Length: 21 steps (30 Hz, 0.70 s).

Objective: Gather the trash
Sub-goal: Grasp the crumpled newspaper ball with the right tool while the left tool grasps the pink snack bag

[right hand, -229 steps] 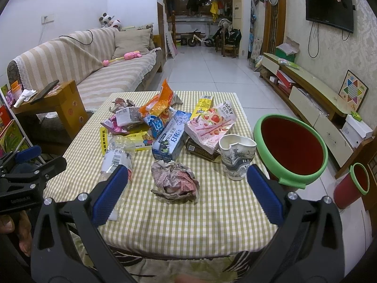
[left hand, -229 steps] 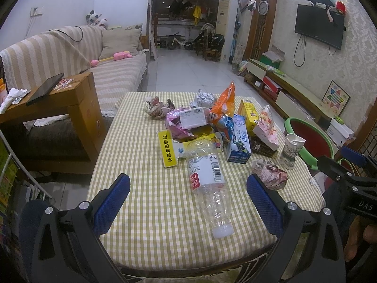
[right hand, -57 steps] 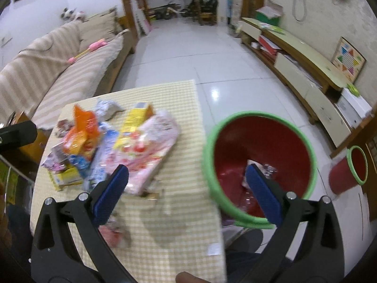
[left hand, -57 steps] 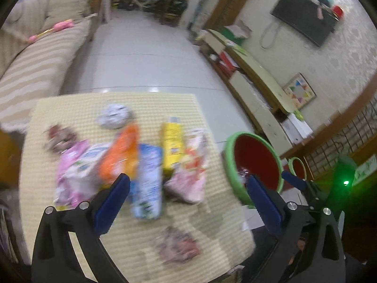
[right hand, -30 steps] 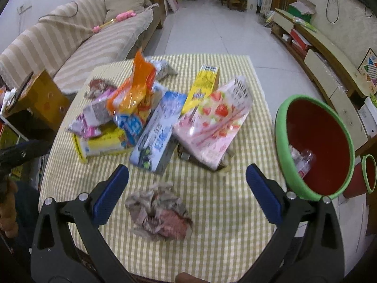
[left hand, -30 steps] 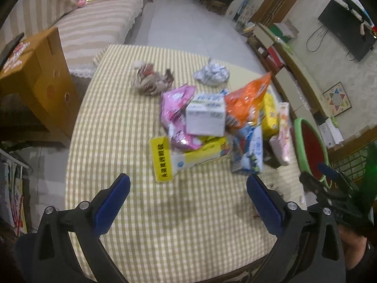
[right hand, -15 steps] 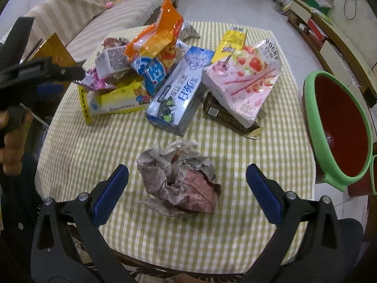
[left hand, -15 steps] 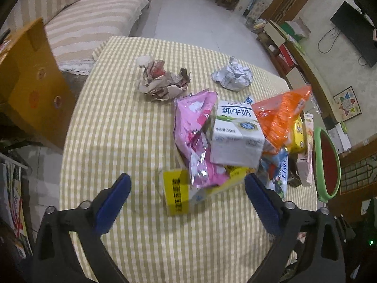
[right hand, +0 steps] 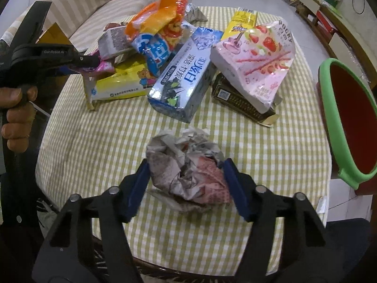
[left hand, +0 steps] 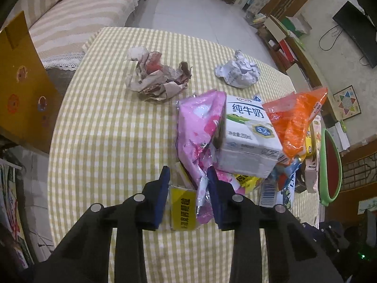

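Observation:
My left gripper (left hand: 188, 179) is shut on the near end of a pink foil wrapper (left hand: 200, 127) and a yellow tissue pack (left hand: 183, 207) in the trash pile; it also shows in the right wrist view (right hand: 94, 62). A white milk carton (left hand: 247, 136) and an orange snack bag (left hand: 297, 120) lean against the wrapper. My right gripper (right hand: 186, 167) is shut on a crumpled newspaper ball (right hand: 188, 167) near the table's front edge. The green-rimmed red bin (right hand: 344, 122) stands to the right of the table.
On the checked tablecloth (left hand: 106, 136) lie a crumpled brown paper wad (left hand: 157, 77) and a white paper ball (left hand: 238, 70) at the far side. A blue toothpaste box (right hand: 186, 70), a pink Pocky box (right hand: 256, 61) and a yellow carton (right hand: 242, 21) fill the middle. A sofa (left hand: 77, 16) stands at the left.
Both grippers have moved down to the table and closed: the left on the pink wrapper and yellow pack, the right on the newspaper ball. Earlier both were open.

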Available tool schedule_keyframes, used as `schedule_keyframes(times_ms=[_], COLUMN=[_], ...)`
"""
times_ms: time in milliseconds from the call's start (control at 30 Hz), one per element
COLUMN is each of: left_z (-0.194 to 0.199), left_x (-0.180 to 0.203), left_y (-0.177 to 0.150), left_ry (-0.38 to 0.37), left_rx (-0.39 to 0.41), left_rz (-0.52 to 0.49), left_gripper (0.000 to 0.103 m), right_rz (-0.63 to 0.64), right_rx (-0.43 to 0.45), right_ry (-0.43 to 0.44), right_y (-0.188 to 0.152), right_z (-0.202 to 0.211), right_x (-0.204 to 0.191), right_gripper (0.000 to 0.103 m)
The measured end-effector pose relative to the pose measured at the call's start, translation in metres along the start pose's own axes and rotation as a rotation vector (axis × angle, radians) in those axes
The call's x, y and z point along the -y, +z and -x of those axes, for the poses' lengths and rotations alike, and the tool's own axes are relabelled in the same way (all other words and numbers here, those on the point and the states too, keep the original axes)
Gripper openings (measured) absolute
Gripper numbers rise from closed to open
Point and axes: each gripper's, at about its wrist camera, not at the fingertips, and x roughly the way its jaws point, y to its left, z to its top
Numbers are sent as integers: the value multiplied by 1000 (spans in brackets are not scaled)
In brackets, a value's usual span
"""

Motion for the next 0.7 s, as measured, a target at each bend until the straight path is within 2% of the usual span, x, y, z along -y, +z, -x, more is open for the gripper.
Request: schedule_keyframes(times_ms=[33,200,400,533,600,633,700], left_z=[2,9,29,25,20,18,13], left_x=[-1,0,4,-1,-6,-8,-10], left_y=[0,-2,-3,-3,-3,-3,-1], left_ry=[-1,-2,14,21,20,19,20], left_rx=[7,29,82,38,24,23,19], left_rz=[-3,-24,-36,-26,-1,13,21], left_gripper=[26,24,24,25,35,43,47], right_rz=[2,-7,-7,-1,-2,-3,-7], right_rx=[1,17,38,33,35,36,34], right_ry=[2,18,31,28,26,25,21], right_y=[0,-2,1,1,0,0,0], right_z=[1,7,17,17,18,19,19], right_x=[-1,1,2,-1,-1,-1,2], right_gripper=[56,48,47,47,47,47,47])
